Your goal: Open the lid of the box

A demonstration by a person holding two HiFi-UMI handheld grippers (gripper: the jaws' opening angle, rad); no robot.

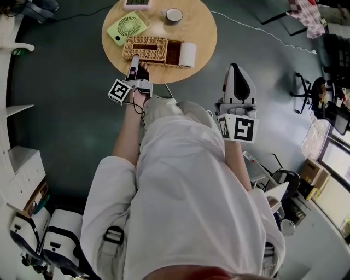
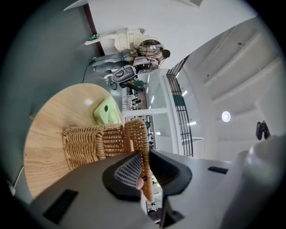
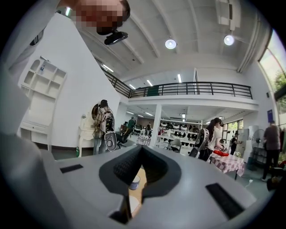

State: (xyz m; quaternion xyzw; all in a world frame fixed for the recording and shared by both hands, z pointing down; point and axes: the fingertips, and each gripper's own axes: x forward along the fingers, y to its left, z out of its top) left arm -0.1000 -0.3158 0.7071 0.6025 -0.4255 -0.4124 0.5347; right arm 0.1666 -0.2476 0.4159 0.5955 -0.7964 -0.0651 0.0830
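A wicker box lies on the round wooden table. My left gripper reaches over the table's near edge to the box's front. In the left gripper view its pads close on the woven rim of the lid, with the box body beside it; my left gripper is shut on that rim. I cannot tell whether the lid has lifted off the box. My right gripper hangs to the right of the table, off its edge, with jaws together and nothing between them.
On the table behind the box are a green fan, a cup and a pink object. A white roll lies at the box's right end. A white cable crosses the dark floor; white shelves stand at left.
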